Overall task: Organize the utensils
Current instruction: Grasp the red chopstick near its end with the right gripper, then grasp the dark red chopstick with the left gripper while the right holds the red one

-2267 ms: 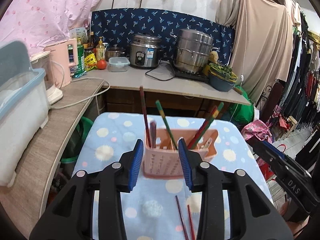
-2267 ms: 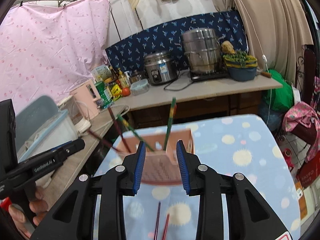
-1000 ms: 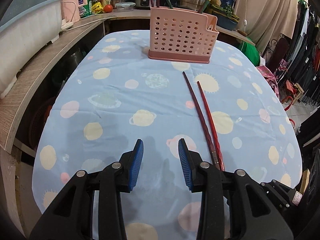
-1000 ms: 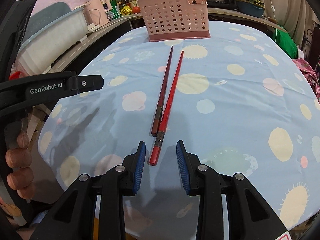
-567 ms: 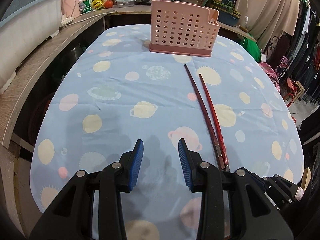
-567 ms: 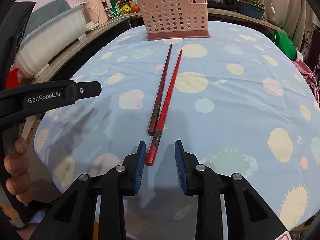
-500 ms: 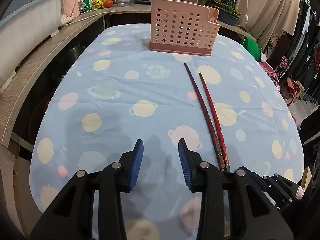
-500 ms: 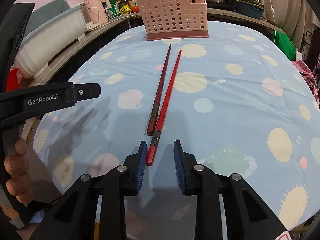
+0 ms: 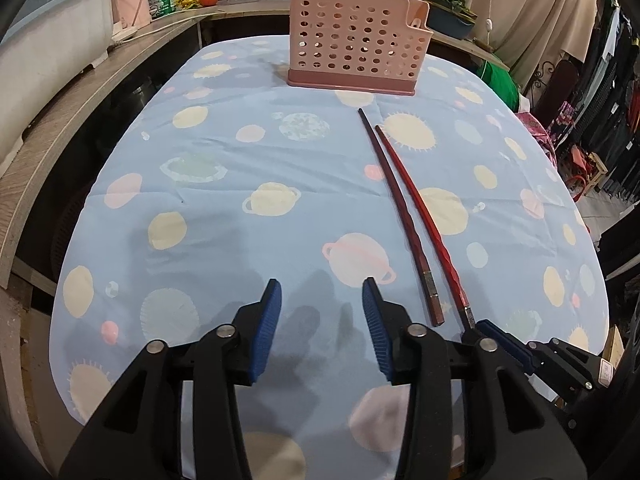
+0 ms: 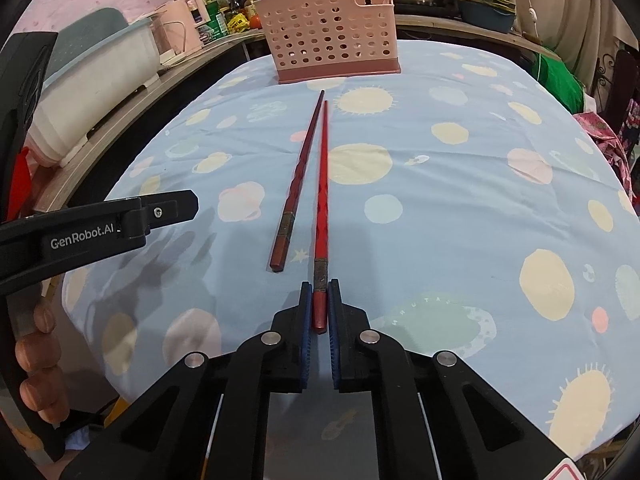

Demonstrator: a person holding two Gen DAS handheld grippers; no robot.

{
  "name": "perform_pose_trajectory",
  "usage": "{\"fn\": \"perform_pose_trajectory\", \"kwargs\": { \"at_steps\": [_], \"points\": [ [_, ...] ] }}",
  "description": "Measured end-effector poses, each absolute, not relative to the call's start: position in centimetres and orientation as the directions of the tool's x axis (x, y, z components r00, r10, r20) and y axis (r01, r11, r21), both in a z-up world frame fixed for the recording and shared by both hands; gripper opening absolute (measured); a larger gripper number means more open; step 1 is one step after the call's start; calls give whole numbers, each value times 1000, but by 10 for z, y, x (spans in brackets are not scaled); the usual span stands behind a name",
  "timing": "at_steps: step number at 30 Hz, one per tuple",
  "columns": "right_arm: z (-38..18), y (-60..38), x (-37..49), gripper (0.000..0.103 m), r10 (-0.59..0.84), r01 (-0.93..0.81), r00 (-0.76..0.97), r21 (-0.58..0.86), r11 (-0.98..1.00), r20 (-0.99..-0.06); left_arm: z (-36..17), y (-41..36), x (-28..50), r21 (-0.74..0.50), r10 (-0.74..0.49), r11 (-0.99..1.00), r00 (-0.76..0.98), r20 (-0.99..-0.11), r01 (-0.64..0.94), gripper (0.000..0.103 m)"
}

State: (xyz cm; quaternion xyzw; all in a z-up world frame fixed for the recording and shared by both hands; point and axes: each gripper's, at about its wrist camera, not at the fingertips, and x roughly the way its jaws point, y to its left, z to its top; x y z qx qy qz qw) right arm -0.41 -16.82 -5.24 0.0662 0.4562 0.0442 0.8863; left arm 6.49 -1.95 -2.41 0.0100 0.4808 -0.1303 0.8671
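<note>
Two chopsticks lie side by side on the blue patterned tablecloth [image 10: 440,208], pointing toward a pink perforated utensil basket [image 10: 328,44] at the far end. My right gripper [image 10: 319,292] is shut on the near end of the bright red chopstick [image 10: 321,184]. The darker red chopstick [image 10: 298,184] lies just left of it, free. In the left wrist view the basket [image 9: 356,52] holds several upright chopsticks, and both chopsticks, dark [image 9: 396,208] and bright [image 9: 424,216], lie to the right. My left gripper [image 9: 320,304] is open and empty above the cloth, left of the chopsticks.
A wooden counter [image 9: 68,128] with a white tub [image 9: 44,52] runs along the left of the table. Pots, bottles and a pink kettle stand on the counter behind the basket. Clothes racks [image 9: 600,92] stand to the right.
My right gripper has moved forward and closed its fingers onto the near end of the bright red chopstick. My left gripper has stayed open and almost still.
</note>
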Motion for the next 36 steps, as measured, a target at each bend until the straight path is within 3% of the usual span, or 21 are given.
{"fn": "perform_pose_trajectory", "kwargs": {
  "at_steps": [8, 12, 19, 32, 36],
  "points": [
    [-52, -185, -4, 7, 115, 30, 590, 165, 986, -799, -27, -29, 64, -115, -230, 960, 488, -842, 254, 51],
    [-52, -198, -5, 7, 100, 64, 595, 172, 983, -798, -28, -36, 63, -123, -243, 956, 484, -841, 265, 63],
    [-52, -216, -7, 7, 87, 103, 601, 185, 977, -795, -32, -60, 61, -132, -270, 942, 464, -844, 308, 68],
    [-53, -219, -9, 7, 95, 101, 605, 194, 976, -791, -50, -86, 67, -100, -250, 940, 461, -852, 325, 67],
    [-53, -219, -9, 7, 95, 101, 605, 194, 976, -791, -50, -86, 67, -82, -236, 943, 473, -849, 323, 62]
  ]
}}
